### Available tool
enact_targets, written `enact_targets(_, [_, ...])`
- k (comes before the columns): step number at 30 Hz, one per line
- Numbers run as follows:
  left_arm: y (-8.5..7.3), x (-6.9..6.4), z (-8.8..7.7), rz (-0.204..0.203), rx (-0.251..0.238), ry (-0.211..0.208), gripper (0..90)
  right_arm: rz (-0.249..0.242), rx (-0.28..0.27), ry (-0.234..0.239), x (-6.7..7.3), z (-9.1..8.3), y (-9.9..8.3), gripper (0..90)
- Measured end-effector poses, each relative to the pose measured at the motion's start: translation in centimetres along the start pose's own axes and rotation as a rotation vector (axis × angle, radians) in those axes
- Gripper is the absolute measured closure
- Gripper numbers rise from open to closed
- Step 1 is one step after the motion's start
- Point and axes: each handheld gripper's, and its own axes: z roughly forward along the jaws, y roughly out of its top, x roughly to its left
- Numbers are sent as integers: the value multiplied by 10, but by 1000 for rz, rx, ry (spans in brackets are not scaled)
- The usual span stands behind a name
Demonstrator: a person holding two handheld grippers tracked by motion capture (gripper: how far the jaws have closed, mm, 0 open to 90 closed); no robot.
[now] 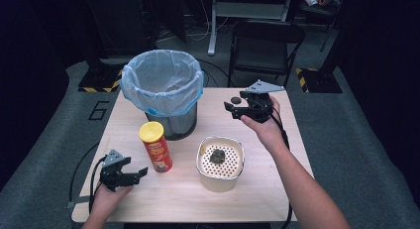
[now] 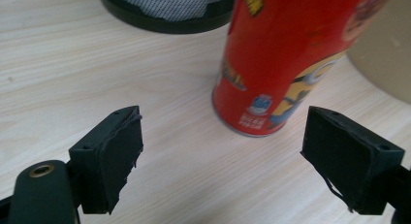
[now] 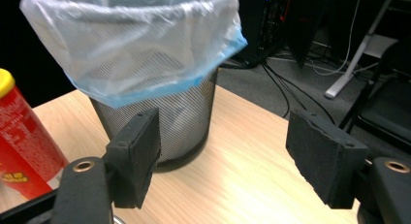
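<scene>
A red chip can [image 1: 156,146] with a yellow lid stands upright in front of a black mesh bin [image 1: 162,87] lined with a pale blue bag. My left gripper [image 1: 140,173] is low at the table's front left, open, pointing at the can's base. In the left gripper view the can [image 2: 286,54] stands just beyond the open left gripper [image 2: 223,132], with nothing between the pads. My right gripper [image 1: 230,109] hovers right of the bin, open and empty. In the right gripper view the right gripper [image 3: 223,132] faces the bin [image 3: 140,54] and the can [image 3: 24,132].
A cream perforated container [image 1: 221,179] stands right of the can and holds a dark lump [image 1: 218,155]. A small dark object [image 1: 236,100] lies on the table [image 1: 262,199] near the right gripper. A black folding chair [image 1: 265,45] stands behind the table.
</scene>
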Motion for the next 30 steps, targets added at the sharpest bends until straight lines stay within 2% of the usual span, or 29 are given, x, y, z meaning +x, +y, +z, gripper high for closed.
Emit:
enact_targets(5, [8, -8, 2, 30, -2, -38, 140, 21, 14, -14, -7, -2, -10, 281])
enact_targets(8, [13, -13, 6, 26, -8, -62, 141, 10, 26, -28, -8, -5, -17, 281])
enact_targets(12, [22, -17, 12, 28, -8, -91, 143, 19, 30, -36, -8, -11, -28, 281])
enact_targets(15, [27, -19, 16, 22, -13, -96, 145, 15, 42, -48, -7, -15, -36, 281])
enact_targets(18, [30, -21, 20, 9, -26, -90, 146, -9, 43, -81, -5, -21, -45, 281])
enact_targets(20, [32, -22, 22, 20, -22, -89, 147, -4, 46, -88, -4, -25, -52, 281])
enact_targets(23, [34, -22, 28, -2, -32, -109, 152, -3, 57, -99, -5, -30, -66, 281])
enact_targets(25, [35, -23, 30, -35, -41, -118, 159, 13, 62, -109, -6, -33, -77, 281])
enact_targets(29, [36, -24, 34, -23, -34, -110, 164, 40, 102, -132, -12, -36, -102, 281])
enact_targets(30, [36, -25, 35, 13, -23, -97, 164, 48, 111, -143, -14, -37, -109, 281])
